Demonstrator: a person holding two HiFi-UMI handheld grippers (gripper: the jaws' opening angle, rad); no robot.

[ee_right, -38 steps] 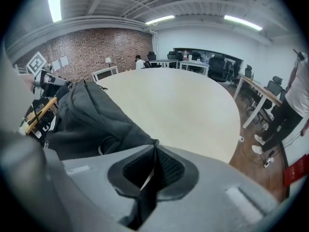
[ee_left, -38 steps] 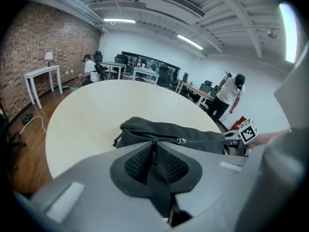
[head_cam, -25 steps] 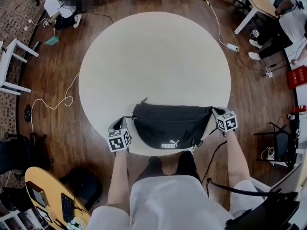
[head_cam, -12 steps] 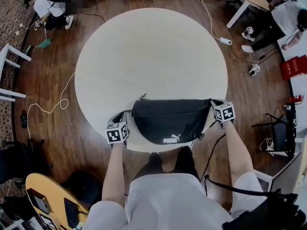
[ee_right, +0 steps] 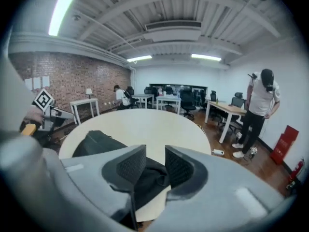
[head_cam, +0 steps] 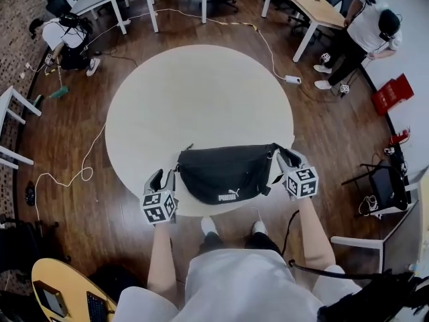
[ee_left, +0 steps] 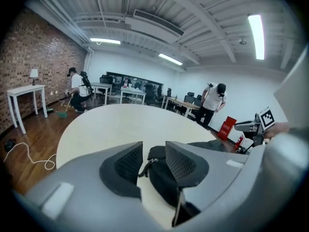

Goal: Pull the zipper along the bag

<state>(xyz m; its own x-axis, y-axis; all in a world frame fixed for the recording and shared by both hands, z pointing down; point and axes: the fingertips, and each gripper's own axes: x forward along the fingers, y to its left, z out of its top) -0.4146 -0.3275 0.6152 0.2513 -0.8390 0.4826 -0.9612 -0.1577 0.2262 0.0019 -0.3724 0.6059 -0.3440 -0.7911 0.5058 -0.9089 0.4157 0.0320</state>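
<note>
Black bag [head_cam: 226, 173] on round table [head_cam: 194, 99]. Left gripper [head_cam: 161, 178] at bag's left end, right gripper [head_cam: 286, 157] at right end. Both jaws opening, pads clear of the fabric between them.

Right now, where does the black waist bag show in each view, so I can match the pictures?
Head view: the black waist bag lies just below centre, at the near edge of the round table.
Left gripper view: low centre, stretching off to the right.
Right gripper view: left of centre, running down to low centre.
Shared landmark: the round table, under the bag in all three views.
</note>
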